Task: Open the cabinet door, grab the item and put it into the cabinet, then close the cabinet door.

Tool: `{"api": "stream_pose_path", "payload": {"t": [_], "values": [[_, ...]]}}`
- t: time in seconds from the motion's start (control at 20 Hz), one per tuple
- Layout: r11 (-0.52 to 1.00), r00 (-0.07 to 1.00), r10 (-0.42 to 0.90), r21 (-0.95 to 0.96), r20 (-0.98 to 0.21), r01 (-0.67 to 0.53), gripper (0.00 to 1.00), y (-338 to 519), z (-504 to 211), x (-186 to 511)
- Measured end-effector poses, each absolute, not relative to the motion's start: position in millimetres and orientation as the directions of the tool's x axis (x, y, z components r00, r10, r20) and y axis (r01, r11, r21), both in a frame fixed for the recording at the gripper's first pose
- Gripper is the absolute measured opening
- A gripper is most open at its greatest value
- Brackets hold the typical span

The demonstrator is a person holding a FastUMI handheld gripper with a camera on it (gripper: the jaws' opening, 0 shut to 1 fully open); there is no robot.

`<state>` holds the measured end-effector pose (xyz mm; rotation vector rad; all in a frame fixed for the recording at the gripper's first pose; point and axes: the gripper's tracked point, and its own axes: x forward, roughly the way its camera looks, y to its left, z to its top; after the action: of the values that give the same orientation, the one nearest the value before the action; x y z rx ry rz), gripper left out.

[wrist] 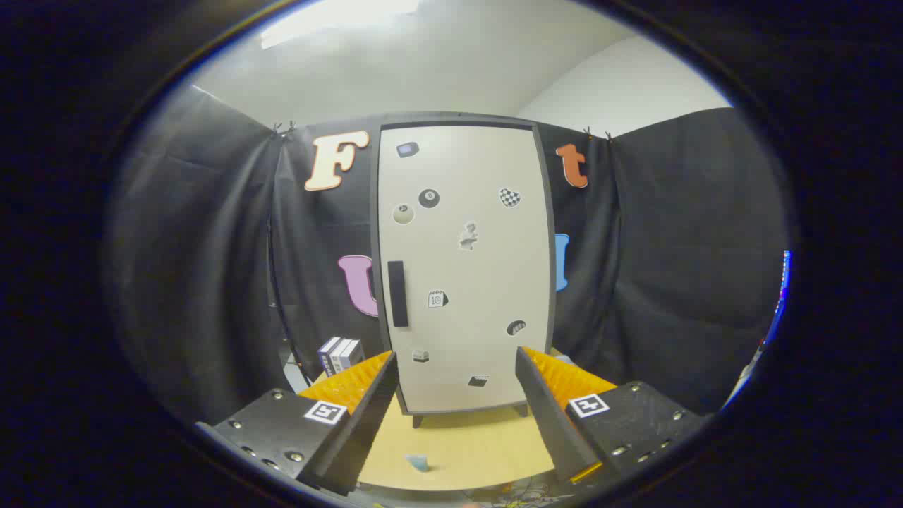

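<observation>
Rides on the hand-held gripper (457,367), looking forward along its two spread fingers (353,384). Faces the closed cabinet door (465,268) nearly square on, from a little below its middle. Stands back from it across the counter (458,444), near enough that the cabinet spans most of the height. Takes in booth wall left and right, ceiling above.

A light wooden bench (465,441) is seen under a white ceiling (451,63). A few upright books (340,355) are stood near the bench's back left corner, against the black cloth wall (677,268).
</observation>
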<state>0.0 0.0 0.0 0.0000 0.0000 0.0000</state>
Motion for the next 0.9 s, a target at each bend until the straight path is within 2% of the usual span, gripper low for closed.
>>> {"api": "stream_pose_path", "payload": {"t": [0.9], "values": [[0.999,1.0,-0.008,-0.037,0.01,0.008,0.99,2,1,24]]}}
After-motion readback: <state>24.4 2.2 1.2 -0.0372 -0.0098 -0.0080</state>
